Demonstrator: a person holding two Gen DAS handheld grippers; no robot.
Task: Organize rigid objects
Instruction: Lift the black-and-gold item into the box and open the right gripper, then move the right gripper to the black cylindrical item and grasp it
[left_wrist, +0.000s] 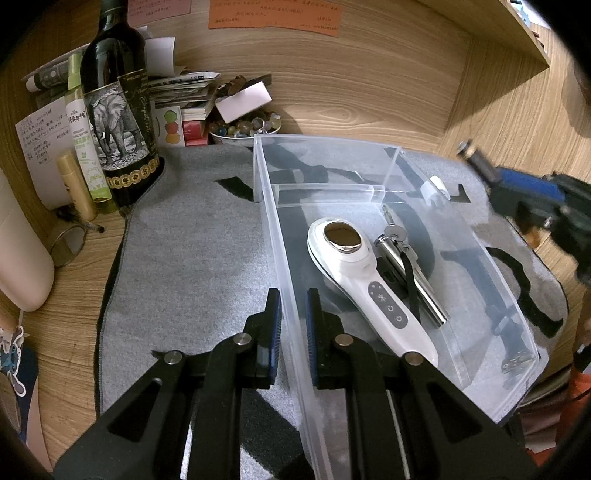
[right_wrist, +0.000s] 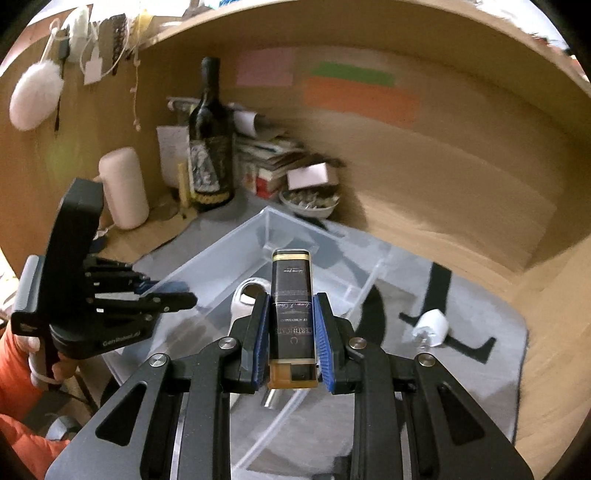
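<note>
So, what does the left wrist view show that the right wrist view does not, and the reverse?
Only the left wrist view shows the left gripper shut on the side wall of the clear bin, with the key bunch inside.

Only the right wrist view shows the lighter clamped between the right gripper fingers, over the bin, and the white fluffy brush hanging on the wall.

Both show the wine bottle, the grey mat, the white handheld device and the small white item on the mat.

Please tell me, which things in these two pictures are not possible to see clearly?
- Left wrist view: right hand-held gripper motion-blurred, partly cut by the frame edge.
- Right wrist view: lighter hides most of the white device in the clear bin.
- Right wrist view: sticky notes blurred, unreadable.
</note>
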